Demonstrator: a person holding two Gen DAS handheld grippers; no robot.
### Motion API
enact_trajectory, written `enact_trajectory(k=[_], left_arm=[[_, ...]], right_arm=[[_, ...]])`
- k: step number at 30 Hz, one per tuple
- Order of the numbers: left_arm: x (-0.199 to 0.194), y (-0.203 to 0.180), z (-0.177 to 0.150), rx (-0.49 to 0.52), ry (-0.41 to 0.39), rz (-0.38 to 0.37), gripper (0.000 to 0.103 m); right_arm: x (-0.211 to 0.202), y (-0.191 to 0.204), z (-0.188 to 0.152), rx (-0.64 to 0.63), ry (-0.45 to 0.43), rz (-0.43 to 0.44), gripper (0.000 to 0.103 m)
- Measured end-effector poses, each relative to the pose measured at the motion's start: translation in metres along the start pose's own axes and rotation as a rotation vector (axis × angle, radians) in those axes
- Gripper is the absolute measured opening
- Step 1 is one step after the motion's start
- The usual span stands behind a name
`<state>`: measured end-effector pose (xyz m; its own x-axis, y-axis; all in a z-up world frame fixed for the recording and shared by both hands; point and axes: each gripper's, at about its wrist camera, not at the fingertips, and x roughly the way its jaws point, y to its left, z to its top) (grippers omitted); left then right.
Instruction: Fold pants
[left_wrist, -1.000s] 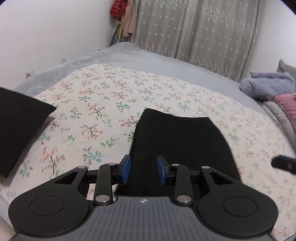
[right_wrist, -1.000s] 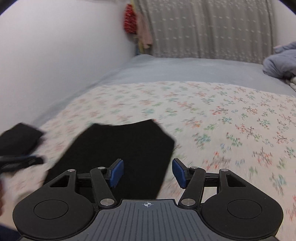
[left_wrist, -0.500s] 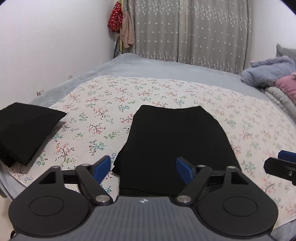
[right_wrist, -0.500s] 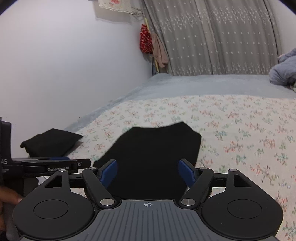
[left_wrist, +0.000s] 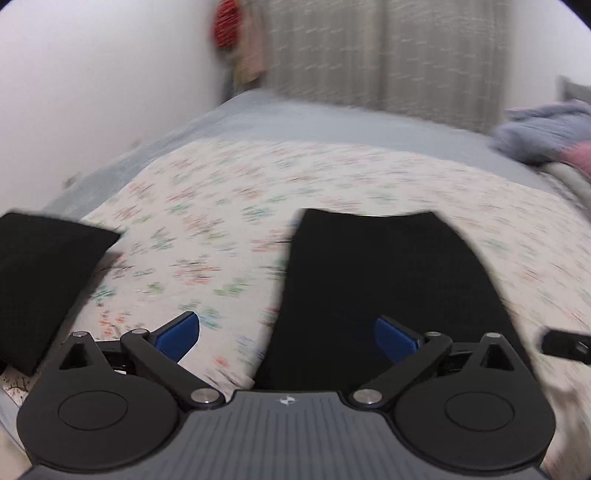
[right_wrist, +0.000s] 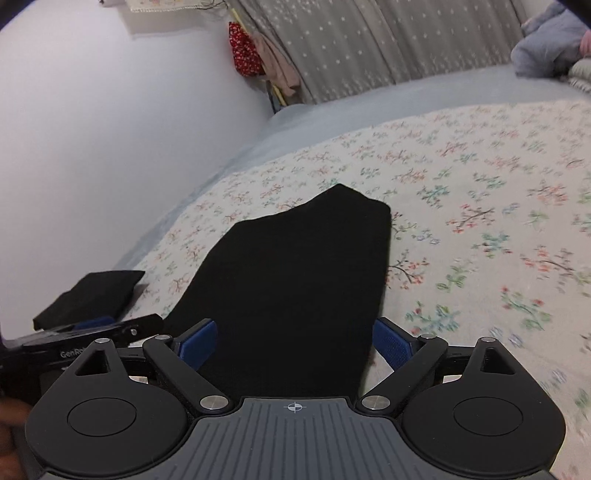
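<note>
Two grippers over a bed covered with a white flower-printed sheet (right_wrist: 480, 229). Left gripper (left_wrist: 288, 334): jaws opening, blue pads spread wide, holding nothing; near left edge of the pants seen between them. Right gripper (right_wrist: 295, 341): jaws opening too, wide, gripping nothing, near right edge of the pants between the pads. Black folded pants (right_wrist: 295, 280) flat on the sheet, near the front edge. Second black folded cloth (left_wrist: 40, 280) well apart, on the left.
</note>
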<state>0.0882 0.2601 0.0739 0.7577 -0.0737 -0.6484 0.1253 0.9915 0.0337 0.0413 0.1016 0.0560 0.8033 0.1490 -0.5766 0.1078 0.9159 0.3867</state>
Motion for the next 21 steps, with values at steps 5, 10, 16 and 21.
enact_trajectory(k=[5, 10, 16, 21], left_arm=[[0.088, 0.039, -0.001, -0.212, 0.217, -0.16, 0.103], [0.09, 0.027, -0.001, -0.287, 0.145, -0.276, 0.064], [0.074, -0.009, 0.005, -0.289, 0.119, -0.285, 0.033], [0.067, -0.059, 0.003, -0.221, 0.081, -0.392, 0.032]], right_arm=[[0.059, -0.045, 0.018, 0.14, 0.041, -0.051, 0.091], [0.094, -0.059, 0.023, 0.131, 0.048, -0.061, 0.024], [0.074, -0.047, 0.042, 0.002, 0.059, -0.07, 0.01], [0.033, -0.038, 0.062, -0.203, 0.016, -0.206, 0.009]])
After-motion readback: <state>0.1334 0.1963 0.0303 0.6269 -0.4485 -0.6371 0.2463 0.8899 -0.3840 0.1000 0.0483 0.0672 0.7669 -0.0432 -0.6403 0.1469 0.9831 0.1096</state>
